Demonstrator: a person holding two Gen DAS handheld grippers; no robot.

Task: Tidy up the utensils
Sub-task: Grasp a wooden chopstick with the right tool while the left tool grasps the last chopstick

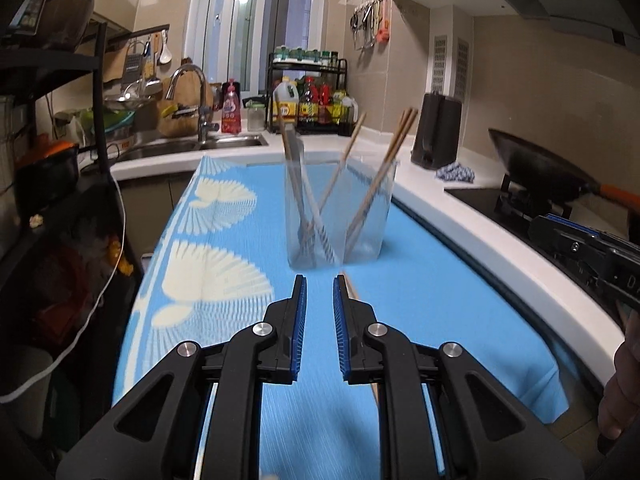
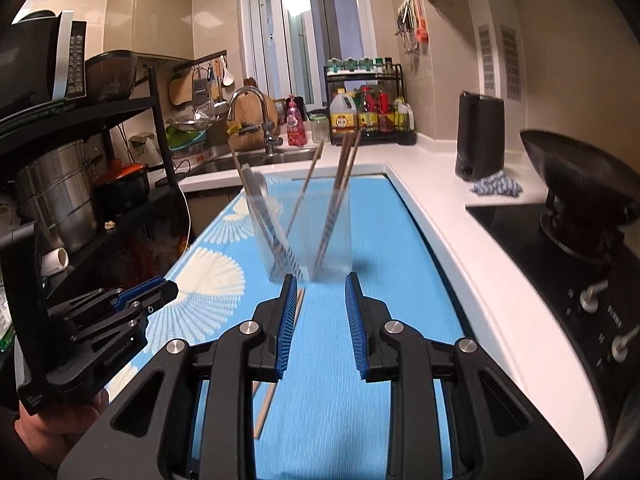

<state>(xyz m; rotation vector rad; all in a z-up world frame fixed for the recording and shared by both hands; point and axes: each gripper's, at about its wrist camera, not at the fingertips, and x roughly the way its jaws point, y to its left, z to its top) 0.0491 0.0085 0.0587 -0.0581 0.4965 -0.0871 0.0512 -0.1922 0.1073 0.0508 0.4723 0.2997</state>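
A blue mat (image 1: 440, 300) is spread along the counter (image 1: 460, 216). A clear holder (image 1: 340, 212) with chopsticks leaning in it is set mid-mat, toward the far edge. One loose chopstick (image 2: 276, 364) is seen lengthwise on the mat, just under the right gripper (image 2: 321, 292), which is nearer. Both that and the left gripper (image 1: 320, 292) are narrowly spread, pinching nothing. The stick's ends are hidden by fingers.

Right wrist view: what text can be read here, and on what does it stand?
"GenRobot.AI": on the black body of the left tongs, only roughly legible.
Labels on the bottles, markings on the stove panel, buttons on the microwave: too small or blurred to read.
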